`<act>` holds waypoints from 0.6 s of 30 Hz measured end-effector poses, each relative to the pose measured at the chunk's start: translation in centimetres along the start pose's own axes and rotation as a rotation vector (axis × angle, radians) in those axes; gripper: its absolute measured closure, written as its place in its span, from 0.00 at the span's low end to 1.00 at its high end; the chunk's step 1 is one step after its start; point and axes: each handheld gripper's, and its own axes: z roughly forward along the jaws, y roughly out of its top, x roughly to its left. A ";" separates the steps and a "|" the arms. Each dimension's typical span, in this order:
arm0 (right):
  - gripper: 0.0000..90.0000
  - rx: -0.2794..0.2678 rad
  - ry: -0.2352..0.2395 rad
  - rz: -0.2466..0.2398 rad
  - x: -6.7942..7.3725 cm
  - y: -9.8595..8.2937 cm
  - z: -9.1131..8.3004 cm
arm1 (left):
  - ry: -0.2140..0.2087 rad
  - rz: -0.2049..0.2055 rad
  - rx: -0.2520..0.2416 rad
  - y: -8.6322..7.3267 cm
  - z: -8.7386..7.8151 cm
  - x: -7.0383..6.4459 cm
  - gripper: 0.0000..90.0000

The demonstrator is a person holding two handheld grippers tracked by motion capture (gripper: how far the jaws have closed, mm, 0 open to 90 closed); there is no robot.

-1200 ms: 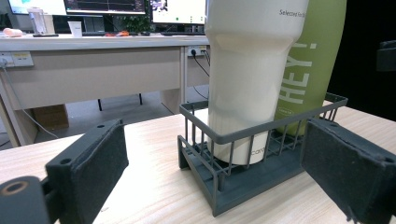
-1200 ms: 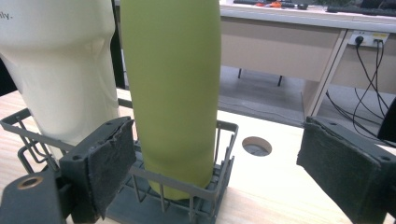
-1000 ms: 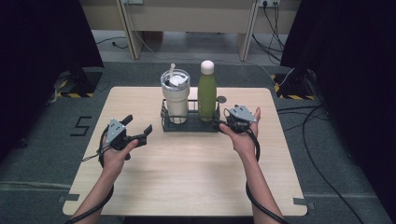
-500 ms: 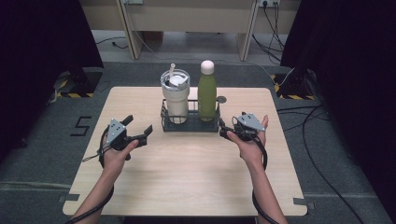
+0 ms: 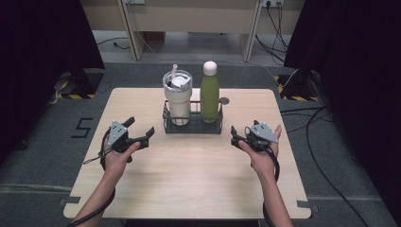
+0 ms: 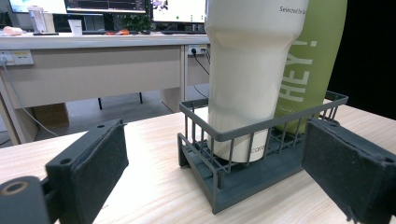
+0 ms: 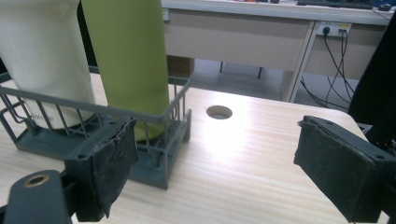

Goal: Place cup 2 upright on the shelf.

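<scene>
The left gripper view's top edge cuts off the cream tumbler and green bottle. Small print low on the tumbler is partly hidden by the wire rack.

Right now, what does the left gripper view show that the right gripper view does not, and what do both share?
The left gripper view alone shows the white lettering on the green bottle and monitors on a desk. The right gripper view alone shows the round hole in the table and a wall socket with cables. Both show the white tumbler and the bottle standing in the grey wire rack, between open tongs.
</scene>
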 end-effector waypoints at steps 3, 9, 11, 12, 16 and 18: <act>0.14 0.006 -0.005 0.001 -0.3 -0.5 -0.4 | 0.000 0.001 0.000 0.0 0.0 0.0 0.07; 0.14 0.013 -0.017 0.008 -0.8 -1.4 -1.2 | -0.001 0.000 0.001 -0.1 0.0 -0.1 0.07; 0.14 0.015 -0.022 0.012 -1.0 -1.8 -1.4 | -0.002 0.001 0.002 -0.1 0.0 -0.1 0.07; 0.14 0.015 -0.024 0.013 -1.1 -1.9 -1.5 | -0.003 0.001 0.003 -0.1 0.0 -0.1 0.07; 0.14 0.027 -0.030 0.020 -1.4 -2.6 -1.8 | -0.003 0.002 0.005 -0.1 0.1 -0.1 0.07; 0.14 0.030 -0.034 0.031 -1.5 -2.7 -1.9 | -0.004 0.003 0.004 -0.1 0.1 -0.1 0.07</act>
